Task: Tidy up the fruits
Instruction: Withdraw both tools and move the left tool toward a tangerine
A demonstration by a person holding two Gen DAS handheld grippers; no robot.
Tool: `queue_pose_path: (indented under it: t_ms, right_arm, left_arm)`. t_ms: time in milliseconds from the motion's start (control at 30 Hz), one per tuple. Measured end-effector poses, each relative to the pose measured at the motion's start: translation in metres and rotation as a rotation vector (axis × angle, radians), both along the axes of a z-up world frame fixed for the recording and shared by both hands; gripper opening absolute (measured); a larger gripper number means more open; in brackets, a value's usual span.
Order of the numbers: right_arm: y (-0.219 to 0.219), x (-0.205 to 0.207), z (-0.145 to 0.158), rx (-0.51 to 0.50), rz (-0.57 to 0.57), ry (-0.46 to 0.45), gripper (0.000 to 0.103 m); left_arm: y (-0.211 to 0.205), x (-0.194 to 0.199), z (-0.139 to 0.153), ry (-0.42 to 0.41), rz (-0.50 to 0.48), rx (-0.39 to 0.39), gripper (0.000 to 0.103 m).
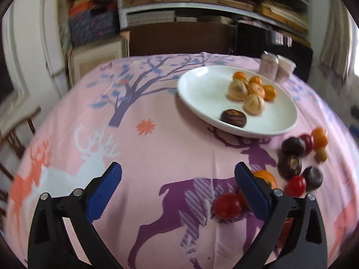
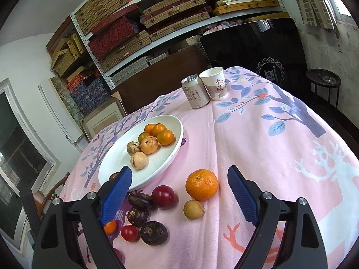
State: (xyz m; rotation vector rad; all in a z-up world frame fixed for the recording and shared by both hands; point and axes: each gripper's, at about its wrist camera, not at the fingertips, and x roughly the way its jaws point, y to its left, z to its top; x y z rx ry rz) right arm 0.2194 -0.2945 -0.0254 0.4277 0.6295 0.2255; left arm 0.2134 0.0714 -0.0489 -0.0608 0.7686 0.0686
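— Fruits, where were they?
— I saw small oranges (image 2: 165, 137) and tan fruits (image 2: 139, 160) lying in the white plate (image 2: 170, 157); a big orange (image 2: 201, 184), a plum (image 2: 163, 196), a cherry tomato (image 2: 129, 233) and dark fruits (image 2: 154, 233) lay loose on the pink tablecloth (image 2: 269, 157) just beside it
— And the claws?
— My left gripper (image 1: 178, 190) stood wide with nothing between its fingers; my right gripper (image 2: 179, 192) was wide too, gripping nothing, above the loose fruit
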Motion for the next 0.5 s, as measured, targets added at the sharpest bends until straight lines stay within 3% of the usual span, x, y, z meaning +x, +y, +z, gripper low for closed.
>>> queue_pose_path:
  t_ms: [67,167,233,367,500]
  right_arm:
    - [0.000,0.000,0.000,0.000,0.002,0.001,0.088]
    - [0.000,0.000,0.000,-0.003,0.004,0.004,0.088]
    - [0.000,-0.001,0.000,-0.007,0.004,0.005,0.088]
    - [0.000,0.001,-0.001,-0.005,0.004,0.015,0.088]
    - [0.001,0.001,-0.001,-0.006,0.000,0.016,0.088]
  left_arm:
    - [0.011,-0.002,0.001,-0.001,0.007,-0.073,0.099]
    - [0.004,-0.009,0.002,-0.007,-0.024,-0.085,0.099]
    - [-0.014,-0.015,0.000,-0.001,-0.087,-0.057,0.099]
    - [-0.052,-0.022,-0.010,0.014,-0.161,0.096,0.099]
    - [-0.072,-0.022,-0.012,0.002,-0.222,0.147,0.099]
